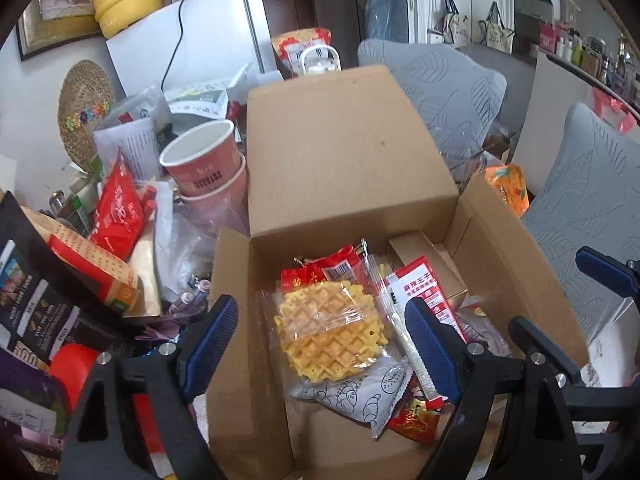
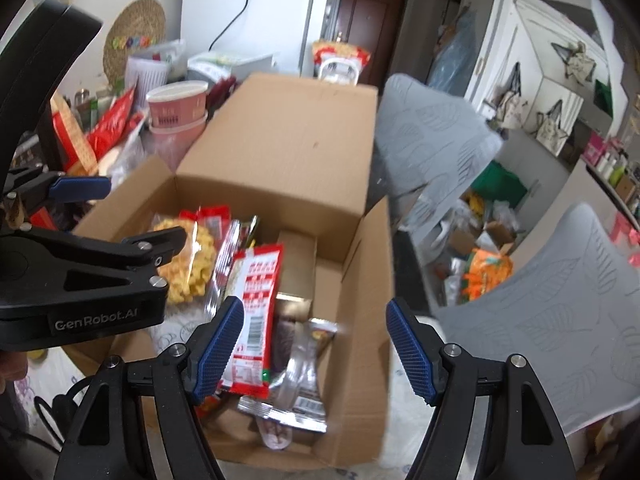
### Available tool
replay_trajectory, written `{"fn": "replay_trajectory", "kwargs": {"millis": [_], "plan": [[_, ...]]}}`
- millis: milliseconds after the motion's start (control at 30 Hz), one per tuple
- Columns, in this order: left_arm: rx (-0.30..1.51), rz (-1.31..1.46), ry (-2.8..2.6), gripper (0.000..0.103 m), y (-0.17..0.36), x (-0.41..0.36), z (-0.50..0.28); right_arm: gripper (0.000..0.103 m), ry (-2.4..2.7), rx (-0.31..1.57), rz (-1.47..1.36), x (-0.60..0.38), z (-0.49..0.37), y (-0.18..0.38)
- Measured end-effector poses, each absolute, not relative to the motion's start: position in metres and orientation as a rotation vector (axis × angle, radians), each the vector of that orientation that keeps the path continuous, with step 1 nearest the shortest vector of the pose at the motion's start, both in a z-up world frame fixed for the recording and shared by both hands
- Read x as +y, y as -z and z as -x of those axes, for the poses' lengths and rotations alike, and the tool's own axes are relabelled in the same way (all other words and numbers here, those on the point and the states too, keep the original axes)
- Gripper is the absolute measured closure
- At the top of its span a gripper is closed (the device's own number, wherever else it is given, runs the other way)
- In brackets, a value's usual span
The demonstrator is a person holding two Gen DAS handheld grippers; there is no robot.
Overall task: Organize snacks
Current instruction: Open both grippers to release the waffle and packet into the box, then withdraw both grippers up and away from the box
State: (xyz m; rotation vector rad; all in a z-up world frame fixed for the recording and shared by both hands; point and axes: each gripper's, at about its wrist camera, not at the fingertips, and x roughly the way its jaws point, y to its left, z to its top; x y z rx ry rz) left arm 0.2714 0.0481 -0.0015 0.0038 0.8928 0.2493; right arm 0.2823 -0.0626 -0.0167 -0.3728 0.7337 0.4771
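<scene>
An open cardboard box (image 1: 516,248) holds several snacks. A yellow waffle (image 1: 326,328) in clear wrap lies on top, over a grey croissant-print packet (image 1: 360,400) and red packets. A red-and-white packet (image 2: 258,300) and silvery wrappers (image 2: 296,396) fill the box's right side. My left gripper (image 1: 322,340) hangs open above the waffle, with nothing between its blue pads. My right gripper (image 2: 316,352) is open over the box's right half, its left pad beside the red-and-white packet without pressing on it. Each gripper shows in the other's view: the right gripper (image 1: 548,290), the left gripper (image 2: 146,212).
The box's tall back flap (image 1: 340,152) stands upright. Left of the box is a heap of snack bags (image 1: 116,212) and stacked pink paper cups (image 1: 204,160). Grey-covered chairs (image 1: 592,208) stand to the right, with an orange packet (image 1: 508,188) between them. A white fridge (image 1: 200,40) is behind.
</scene>
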Motion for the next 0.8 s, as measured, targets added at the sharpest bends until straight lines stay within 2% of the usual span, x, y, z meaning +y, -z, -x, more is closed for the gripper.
{"fn": "replay_trajectory", "kwargs": {"millis": [433,800], "plan": [[0.691,0.008,-0.235,0.017,-0.082,0.031,-0.207,0.029,-0.479,0.563,0.281,-0.093,-0.235,-0.061],[0.559,0.003,-0.21,0.017,-0.117,0.012,-0.127,0.029,-0.49,0.455,0.213,-0.128,-0.173,-0.097]]}}
